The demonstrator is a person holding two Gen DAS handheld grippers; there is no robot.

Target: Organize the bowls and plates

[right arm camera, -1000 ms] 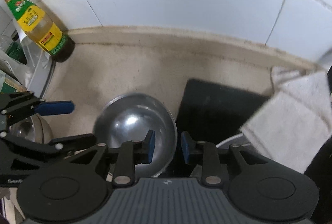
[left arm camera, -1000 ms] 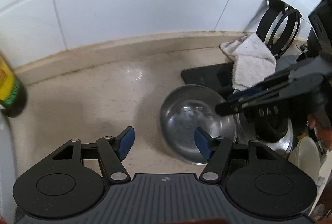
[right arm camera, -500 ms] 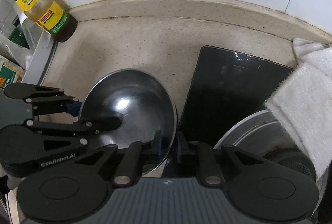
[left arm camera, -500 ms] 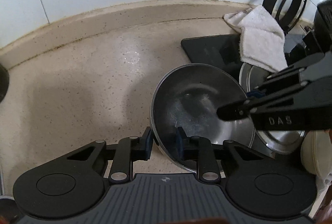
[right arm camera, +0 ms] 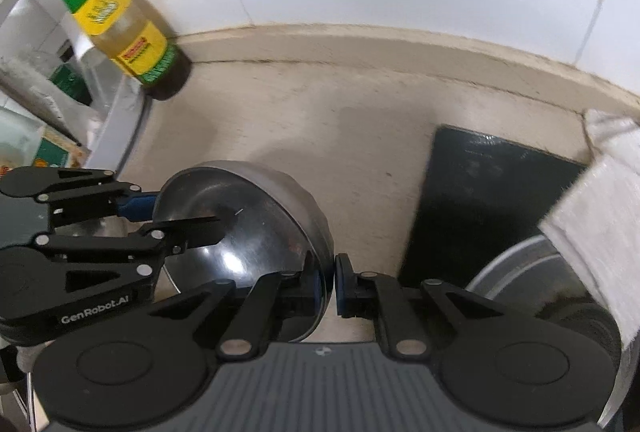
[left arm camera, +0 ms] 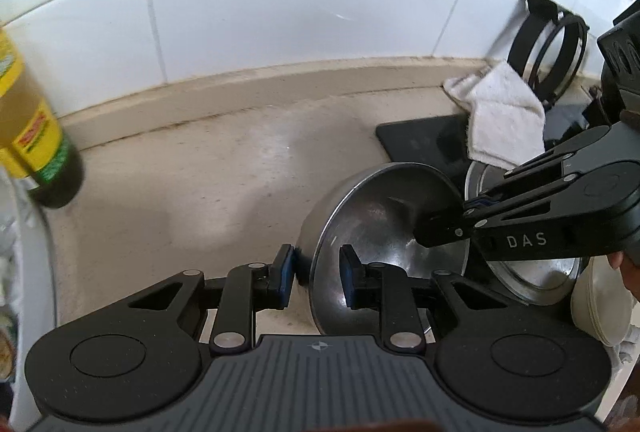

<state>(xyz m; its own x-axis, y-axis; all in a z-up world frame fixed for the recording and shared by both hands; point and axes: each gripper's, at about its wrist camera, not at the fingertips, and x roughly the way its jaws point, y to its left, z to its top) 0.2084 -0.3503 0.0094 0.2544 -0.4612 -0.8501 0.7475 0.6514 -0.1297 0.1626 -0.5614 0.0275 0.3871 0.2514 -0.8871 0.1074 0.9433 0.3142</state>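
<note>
Steel bowl (left arm camera: 384, 232): tilted above the beige worktop (left arm camera: 224, 167), its left rim pinched in my left tool (left arm camera: 316, 272), its right rim pinched in my right tool (right arm camera: 327, 286). Oil bottle (right arm camera: 120, 27): far left, by the tiled wall.

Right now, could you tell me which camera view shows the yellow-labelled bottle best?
The right wrist view: the yellow-labelled bottle shows whole there, cap to base, standing on the counter by the tiled wall. The left wrist view catches only its lower part, cut off at the picture's left edge.
</note>
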